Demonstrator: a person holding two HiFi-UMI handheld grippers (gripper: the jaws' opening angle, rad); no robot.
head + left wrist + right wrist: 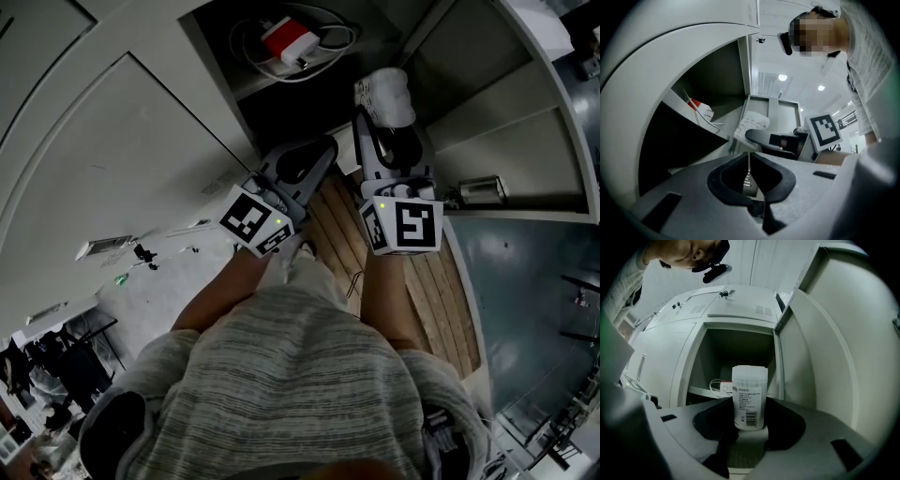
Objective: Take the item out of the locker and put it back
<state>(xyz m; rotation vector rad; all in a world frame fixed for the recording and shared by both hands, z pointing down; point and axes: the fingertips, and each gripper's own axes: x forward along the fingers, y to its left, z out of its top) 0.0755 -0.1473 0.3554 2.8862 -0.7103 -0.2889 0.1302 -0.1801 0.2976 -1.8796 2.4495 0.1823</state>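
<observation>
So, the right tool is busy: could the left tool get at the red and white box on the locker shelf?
Probably yes. The locker door stands open, the left tool is empty and nothing lies between it and the box. Its jaws are together, so it must open first.

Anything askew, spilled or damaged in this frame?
Nothing stands out. The white jar sits upright between the jaws of the right gripper, in front of the open locker. On the locker's shelf a red-and-white device lies in a loose tangle of white cable, untidy but not visibly damaged.
</observation>
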